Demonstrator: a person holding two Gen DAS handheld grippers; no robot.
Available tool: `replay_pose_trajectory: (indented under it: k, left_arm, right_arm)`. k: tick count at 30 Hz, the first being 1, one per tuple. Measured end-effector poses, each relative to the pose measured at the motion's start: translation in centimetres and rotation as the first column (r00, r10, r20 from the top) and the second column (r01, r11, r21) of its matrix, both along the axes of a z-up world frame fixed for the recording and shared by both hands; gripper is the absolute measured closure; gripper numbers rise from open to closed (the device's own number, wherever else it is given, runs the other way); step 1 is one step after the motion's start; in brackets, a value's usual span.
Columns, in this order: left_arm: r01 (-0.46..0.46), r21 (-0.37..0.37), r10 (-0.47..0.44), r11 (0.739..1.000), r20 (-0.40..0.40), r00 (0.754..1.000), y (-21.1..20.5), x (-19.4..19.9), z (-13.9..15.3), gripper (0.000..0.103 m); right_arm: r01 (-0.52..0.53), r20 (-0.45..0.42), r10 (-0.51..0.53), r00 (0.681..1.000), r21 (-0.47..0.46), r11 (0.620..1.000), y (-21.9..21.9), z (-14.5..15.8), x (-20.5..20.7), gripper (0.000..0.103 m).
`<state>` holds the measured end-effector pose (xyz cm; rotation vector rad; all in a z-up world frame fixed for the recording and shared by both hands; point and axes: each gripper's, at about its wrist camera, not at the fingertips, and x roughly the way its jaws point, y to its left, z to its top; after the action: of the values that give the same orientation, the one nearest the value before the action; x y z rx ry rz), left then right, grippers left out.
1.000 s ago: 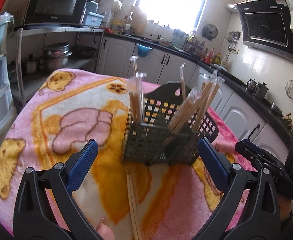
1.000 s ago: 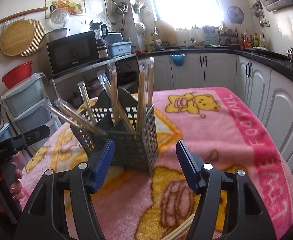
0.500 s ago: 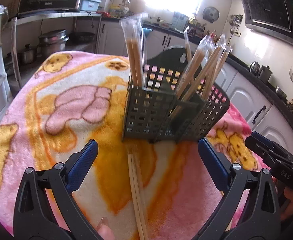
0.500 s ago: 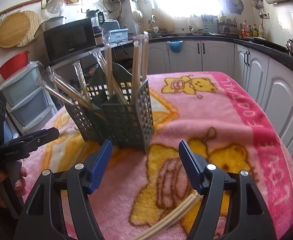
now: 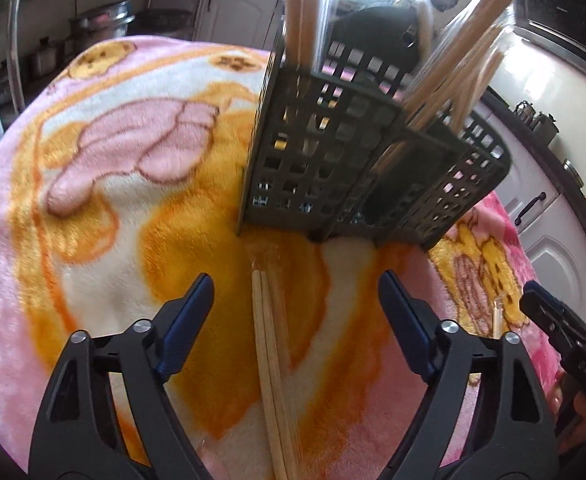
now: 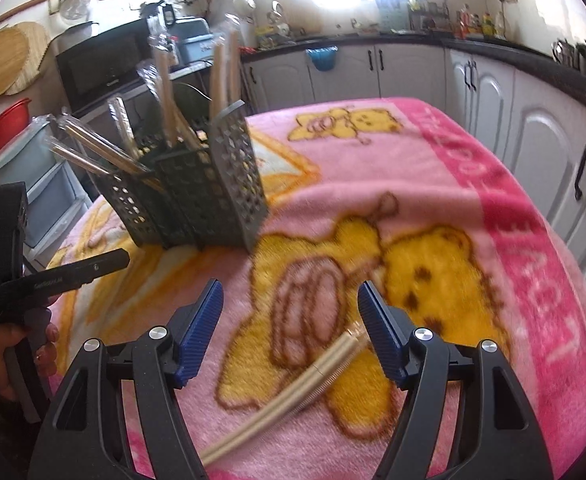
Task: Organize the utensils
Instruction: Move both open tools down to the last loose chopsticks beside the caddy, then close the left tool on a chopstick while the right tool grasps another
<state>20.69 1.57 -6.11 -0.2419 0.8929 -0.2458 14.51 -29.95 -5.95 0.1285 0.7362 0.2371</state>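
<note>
A dark grey slotted utensil caddy (image 5: 357, 160) (image 6: 197, 196) stands on the pink blanket, holding several wrapped chopstick pairs (image 5: 453, 76) upright. One wrapped chopstick pair (image 5: 271, 356) lies flat in front of the caddy, running between the fingers of my left gripper (image 5: 295, 304). Its jaws are closing but the pads stay well clear of the sticks. Another wrapped pair (image 6: 293, 392) lies slanted on the blanket under my right gripper (image 6: 291, 312), which is open with its right pad close beside the pair's far end.
A pink and orange bear-print blanket (image 5: 105, 200) (image 6: 473, 200) covers the table. White kitchen cabinets (image 6: 541, 136) line the right and back. A microwave (image 6: 101, 64) and plastic drawers (image 6: 29, 184) stand at the left. A hand (image 6: 9, 344) holds the other gripper's handle.
Both grippers have dropped lower and tilted toward the blanket. The caddy looms larger in the left view, and the left jaws have narrowed. The slanted pair now lies between the right fingers.
</note>
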Motion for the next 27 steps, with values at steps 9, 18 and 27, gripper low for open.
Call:
replay_pose_trajectory:
  k: [9, 18, 27]
  left_arm:
    - [-0.026, 0.017, 0.026, 1.0, -0.04, 0.999, -0.1, 2.0, -1.3, 0.039]
    - [-0.08, 0.061, 0.082, 0.995, -0.03, 0.996, 0.6, 2.9, -1.5, 0.074]
    - [-0.107, 0.01, 0.107, 0.994, -0.038, 0.994, 2.8, 2.7, -1.7, 0.097]
  right_arm:
    - [0.064, -0.1, -0.064, 0.993, -0.002, 0.998, -1.9, -2.5, 0.6, 0.036]
    - [0.086, -0.159, -0.083, 0.984, 0.013, 0.996, -2.3, -3.7, 2.5, 0.058]
    - [0.018, -0.132, -0.006, 0.991, 0.087, 0.996, -1.8, -3.1, 2.1, 0.096]
